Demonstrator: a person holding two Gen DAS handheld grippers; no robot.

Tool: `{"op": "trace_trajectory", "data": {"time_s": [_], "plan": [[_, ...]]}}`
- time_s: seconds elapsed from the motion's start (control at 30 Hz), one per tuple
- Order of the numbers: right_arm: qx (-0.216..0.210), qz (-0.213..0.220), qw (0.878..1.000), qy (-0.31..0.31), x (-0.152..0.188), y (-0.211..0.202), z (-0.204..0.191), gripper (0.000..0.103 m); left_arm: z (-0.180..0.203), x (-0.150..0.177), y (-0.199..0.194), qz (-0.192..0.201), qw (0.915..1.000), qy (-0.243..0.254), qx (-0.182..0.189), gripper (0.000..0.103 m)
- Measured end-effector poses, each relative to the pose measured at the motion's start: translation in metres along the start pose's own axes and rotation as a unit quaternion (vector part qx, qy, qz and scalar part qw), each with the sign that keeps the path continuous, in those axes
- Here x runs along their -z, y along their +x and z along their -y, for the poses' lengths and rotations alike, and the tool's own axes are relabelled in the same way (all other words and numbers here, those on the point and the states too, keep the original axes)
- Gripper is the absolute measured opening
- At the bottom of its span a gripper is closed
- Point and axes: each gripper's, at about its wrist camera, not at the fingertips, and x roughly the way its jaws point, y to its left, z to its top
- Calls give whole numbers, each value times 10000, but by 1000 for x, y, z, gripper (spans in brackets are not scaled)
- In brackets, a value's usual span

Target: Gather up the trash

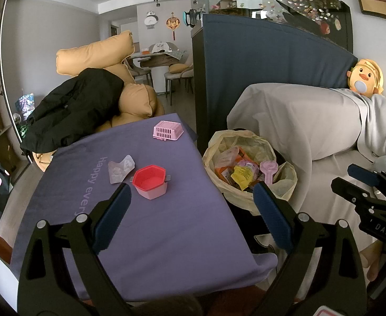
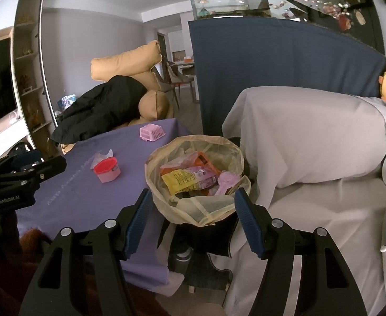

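Wrapper (image 1: 121,168) clear, crumpled, beside red-rimmed cup (image 1: 150,181); left tool (image 1: 190,197) open; right tool (image 2: 191,202) open

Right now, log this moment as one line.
left tool open, empty | right tool open over bin | wrapper, cup on table

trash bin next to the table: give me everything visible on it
The trash bin is dark and round, lined with a thin, translucent pale-yellow bag folded over its rim. It stands upright on the floor between the purple-clothed table and the grey-covered sofa. It is open and partly filled: a yellow wrapper, orange packaging and a pink plastic piece lie on top. The bin's base is hidden. Neither gripper touches it.
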Motion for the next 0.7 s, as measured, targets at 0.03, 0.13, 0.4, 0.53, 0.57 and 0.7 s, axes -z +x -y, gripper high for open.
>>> {"op": "trace_trajectory", "data": {"time_s": [0.03,0.13,0.4,0.53,0.57,0.7], "plan": [[-1,-2,10000,3,0,0,0,61,0,0,0,-2,10000,0,2,89],[9,-8,10000,2,-1,1,-1,61,0,1,0,-7,10000,-4,11,89],[20,-21,10000,-5,0,2,-1,61,3,2,-1,16,10000,-7,4,89],[20,-20,10000,-3,0,2,-1,61,3,3,-1,-48,10000,-38,8,89],[16,-19,10000,-1,-1,2,-1,61,3,2,0,-76,10000,-53,3,89],[36,-30,10000,-1,0,2,-1,61,5,1,2,-123,9999,-80,-6,89]]}}
